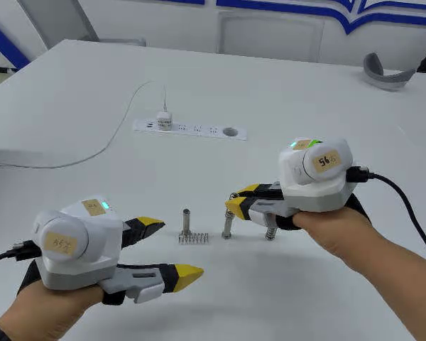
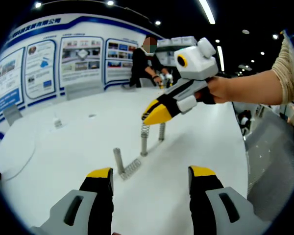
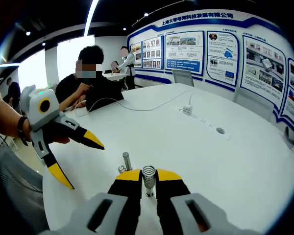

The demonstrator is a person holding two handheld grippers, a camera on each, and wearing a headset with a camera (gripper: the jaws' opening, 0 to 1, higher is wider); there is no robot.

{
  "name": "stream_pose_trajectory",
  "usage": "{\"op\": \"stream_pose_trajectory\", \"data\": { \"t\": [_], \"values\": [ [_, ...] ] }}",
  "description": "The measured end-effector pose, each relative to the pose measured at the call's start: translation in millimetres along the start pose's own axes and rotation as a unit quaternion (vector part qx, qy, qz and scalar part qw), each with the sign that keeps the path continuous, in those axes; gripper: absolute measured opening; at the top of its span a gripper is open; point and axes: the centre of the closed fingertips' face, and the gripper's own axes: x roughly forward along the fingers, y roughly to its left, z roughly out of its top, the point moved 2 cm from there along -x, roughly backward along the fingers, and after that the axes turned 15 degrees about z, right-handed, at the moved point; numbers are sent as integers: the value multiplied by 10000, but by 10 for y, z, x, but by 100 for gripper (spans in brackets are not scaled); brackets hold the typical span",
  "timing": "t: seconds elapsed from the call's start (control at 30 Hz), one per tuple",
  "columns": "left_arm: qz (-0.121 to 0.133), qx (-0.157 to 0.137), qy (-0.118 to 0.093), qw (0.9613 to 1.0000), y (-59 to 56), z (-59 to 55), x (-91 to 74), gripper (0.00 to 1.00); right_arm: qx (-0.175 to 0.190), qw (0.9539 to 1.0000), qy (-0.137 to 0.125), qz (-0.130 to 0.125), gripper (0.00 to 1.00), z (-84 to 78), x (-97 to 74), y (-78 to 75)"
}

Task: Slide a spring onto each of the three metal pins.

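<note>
Spring [image 3: 148, 176] atop pin [image 1: 227, 227], in right hand-held gripper [image 1: 234, 206]

Three short metal pins stand upright in a row on the white tabletop [image 1: 92, 106]. The left pin [image 1: 187, 219] is bare, and a loose spring [image 1: 193, 238] lies flat at its base. The middle pin [image 1: 227, 226] carries a second spring [image 3: 148, 177] at its top, between the fingers [image 3: 130, 176] of the right gripper [image 3: 148, 172]. The right pin [image 1: 270, 231] looks to me as if it wears coils.

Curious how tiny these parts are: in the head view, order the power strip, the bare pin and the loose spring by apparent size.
1. power strip: largest, though farthest away.
2. bare pin and loose spring: about equal in length, so unranked.
</note>
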Motion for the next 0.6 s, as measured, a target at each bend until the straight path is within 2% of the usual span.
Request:
{"op": "stream_pose_trajectory", "data": {
  "t": [0.6],
  "values": [
    [17,-13,72,10000,7,-52,14,63,126,9998,171,55,12,-229,173,-21]
  ]
}}
